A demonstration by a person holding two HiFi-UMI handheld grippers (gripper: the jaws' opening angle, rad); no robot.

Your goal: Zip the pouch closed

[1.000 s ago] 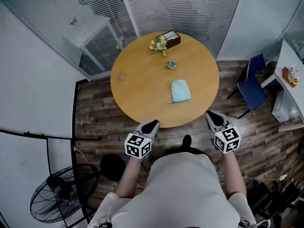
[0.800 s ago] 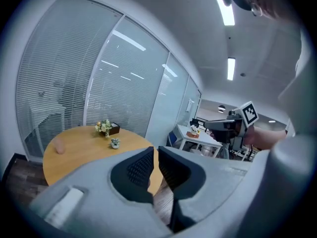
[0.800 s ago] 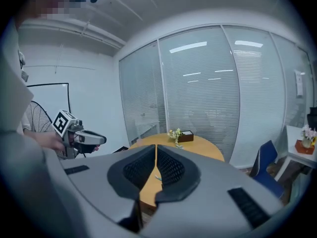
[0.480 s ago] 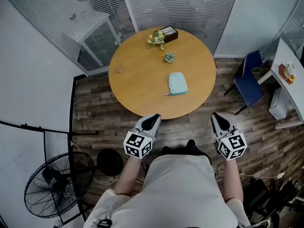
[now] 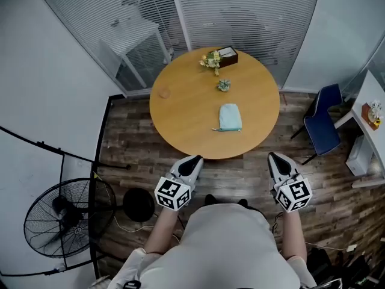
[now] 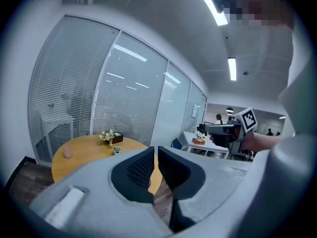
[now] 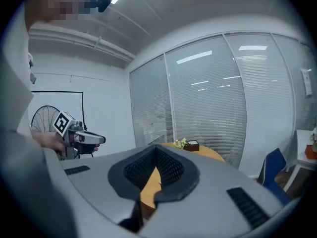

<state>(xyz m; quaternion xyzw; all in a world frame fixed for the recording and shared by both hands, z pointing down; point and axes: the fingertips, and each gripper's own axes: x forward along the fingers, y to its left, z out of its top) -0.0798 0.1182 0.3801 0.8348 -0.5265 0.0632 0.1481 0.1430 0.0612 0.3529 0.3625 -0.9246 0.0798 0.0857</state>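
A light blue pouch (image 5: 229, 117) lies flat on the round wooden table (image 5: 180, 116), right of its middle, with a thin pull trailing off its near left corner. My left gripper (image 5: 192, 161) hangs shut and empty just off the table's near edge, well short of the pouch. My right gripper (image 5: 276, 159) is also shut and empty, off the table's near right side. In the left gripper view the left gripper's (image 6: 154, 148) pads sit together and hide the pouch. The right gripper's (image 7: 156, 148) pads meet at the tip in the right gripper view.
At the table's far side stand a small flower bunch (image 5: 211, 60), a dark box (image 5: 228, 55) and a little succulent (image 5: 224, 85); a small pinkish object (image 5: 164, 93) lies at the left. A floor fan (image 5: 66, 215) stands left, a blue chair (image 5: 322, 125) right.
The head view has shifted a little, so the table sits further right in frame. Both grippers stay shut near the table's near edge. The pouch has not moved on the table.
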